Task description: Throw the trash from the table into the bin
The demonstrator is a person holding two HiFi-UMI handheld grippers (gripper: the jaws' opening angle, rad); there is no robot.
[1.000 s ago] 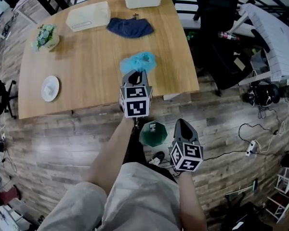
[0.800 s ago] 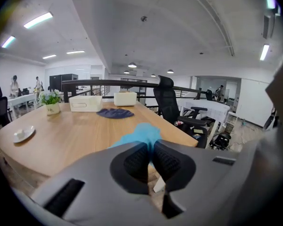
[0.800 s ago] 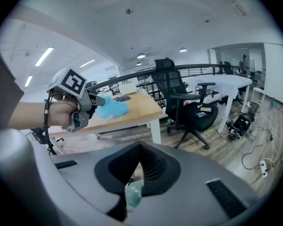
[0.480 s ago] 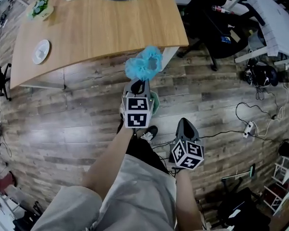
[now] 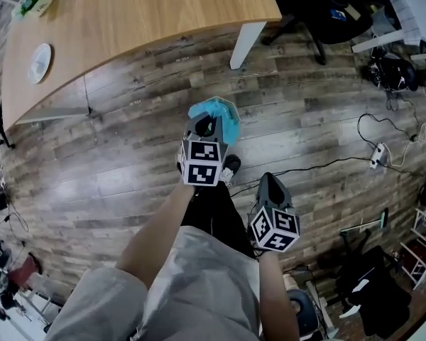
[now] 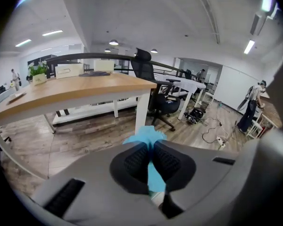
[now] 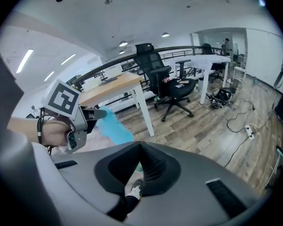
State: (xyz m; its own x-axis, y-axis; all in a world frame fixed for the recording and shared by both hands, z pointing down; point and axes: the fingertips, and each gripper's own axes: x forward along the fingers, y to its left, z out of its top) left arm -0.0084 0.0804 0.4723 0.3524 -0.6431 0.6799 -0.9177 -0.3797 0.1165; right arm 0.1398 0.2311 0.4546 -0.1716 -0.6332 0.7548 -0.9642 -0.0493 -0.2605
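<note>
Now left gripper jaws clamp blue trash; right gripper jaws seemingly closed, empty.

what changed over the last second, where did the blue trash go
The left gripper carried the blue trash from above the table edge out over the wood floor. The table slid up and away in the head view as the person backed off. Unchanged: the left jaws stay shut on the trash, and the right gripper stays empty and shut, low beside it.
</note>
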